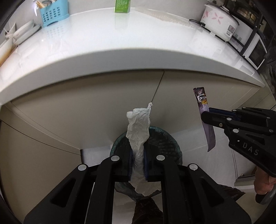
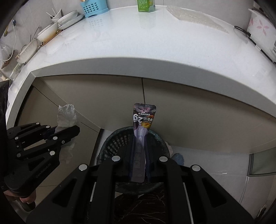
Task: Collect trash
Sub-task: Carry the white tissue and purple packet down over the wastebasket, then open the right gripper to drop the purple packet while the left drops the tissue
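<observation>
My left gripper (image 1: 138,161) is shut on a crumpled white tissue (image 1: 138,127) and holds it above a dark mesh trash basket (image 1: 165,137) on the floor. My right gripper (image 2: 140,155) is shut on a purple snack wrapper (image 2: 144,117) above the same basket (image 2: 112,143). In the left wrist view the right gripper (image 1: 206,117) comes in from the right with the wrapper (image 1: 201,100) hanging in it. In the right wrist view the left gripper (image 2: 75,129) shows at the left with the tissue (image 2: 66,114).
A white counter (image 1: 120,41) runs above beige cabinet doors (image 1: 86,112). On it stand a green carton (image 1: 122,6), a blue basket (image 1: 53,13), stacked dishes (image 2: 67,19), a clear plastic sheet (image 2: 195,17) and a rice cooker (image 1: 220,20).
</observation>
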A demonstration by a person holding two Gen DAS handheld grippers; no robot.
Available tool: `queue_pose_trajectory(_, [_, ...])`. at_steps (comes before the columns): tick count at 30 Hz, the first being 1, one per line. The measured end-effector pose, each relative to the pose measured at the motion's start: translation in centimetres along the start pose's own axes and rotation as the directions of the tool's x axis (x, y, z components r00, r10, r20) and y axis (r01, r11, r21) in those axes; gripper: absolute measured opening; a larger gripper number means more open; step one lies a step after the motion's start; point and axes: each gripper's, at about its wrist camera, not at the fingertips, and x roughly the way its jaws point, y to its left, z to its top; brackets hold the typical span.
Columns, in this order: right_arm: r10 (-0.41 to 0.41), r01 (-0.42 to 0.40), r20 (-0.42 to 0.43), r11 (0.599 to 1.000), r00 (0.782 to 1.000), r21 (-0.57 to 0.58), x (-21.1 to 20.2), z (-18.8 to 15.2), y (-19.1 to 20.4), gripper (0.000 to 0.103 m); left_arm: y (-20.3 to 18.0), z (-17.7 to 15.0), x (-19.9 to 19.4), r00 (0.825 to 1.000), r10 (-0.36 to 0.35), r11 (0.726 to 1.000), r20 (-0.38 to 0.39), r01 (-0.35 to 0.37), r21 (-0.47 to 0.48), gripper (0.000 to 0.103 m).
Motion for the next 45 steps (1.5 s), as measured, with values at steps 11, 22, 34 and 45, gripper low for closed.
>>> queue_pose_trajectory(11, [0.025,-0.028,-0.051,0.999,0.998,-0.046,3.2,-1.4,0.5,0.014,-0.1,-0.9,1.7,0.999,0.01,1.0,-0.047,-0.01,-0.003,0.009])
queue_pose_trajectory(22, [0.062,-0.063,-0.054,0.998,0.997,-0.015,3.8,-1.6,0.1,0.05,-0.6,-1.1,2.0,0.998,0.013,1.0,-0.064,-0.014,-0.01,0.009])
queue_pose_trajectory(34, [-0.041,0.04,0.041,0.999,0.998,0.029,1.7,-1.4,-2.1,0.095,-1.5,-0.7,3.4,0.996,-0.02,0.999,-0.088,0.022,0.025,0.009])
queue_pose_trajectory(45, [-0.091,0.087,0.037,0.993,0.995,0.081,0.8,-1.7,-4.8,0.095,-2.9,-0.3,5.2,0.991,-0.057,0.995,-0.119,0.066,0.076,0.011])
